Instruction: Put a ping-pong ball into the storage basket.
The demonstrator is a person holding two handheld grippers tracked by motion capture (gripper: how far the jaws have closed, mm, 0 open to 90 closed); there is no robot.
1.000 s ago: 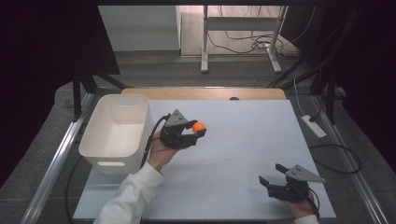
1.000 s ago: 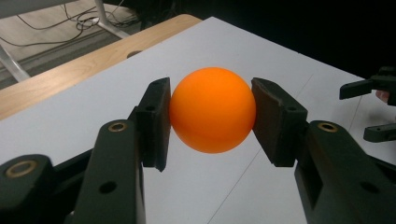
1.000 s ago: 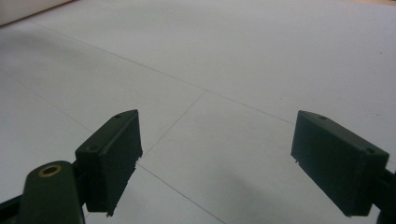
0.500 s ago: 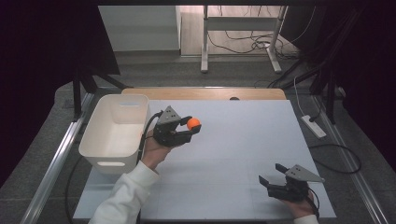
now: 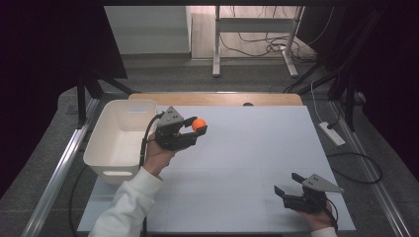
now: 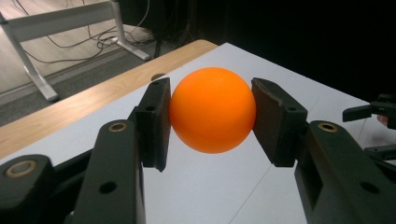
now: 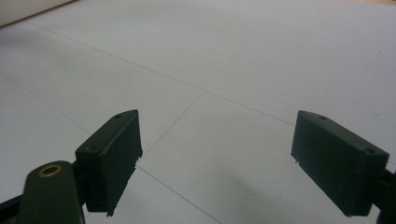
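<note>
Carried closer to the white bin (image 5: 118,143), the left gripper (image 5: 195,129) clamps an orange ball (image 5: 198,124) beside it; the right gripper (image 5: 288,185) rests wide open, empty, well away.

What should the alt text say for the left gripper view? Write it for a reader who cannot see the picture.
An orange ball is clamped between the two black jaws of the left tongs, held above a white table. Beyond the table's wooden edge lie a grey floor and a white metal frame; the right tongs show at the right edge.
</note>
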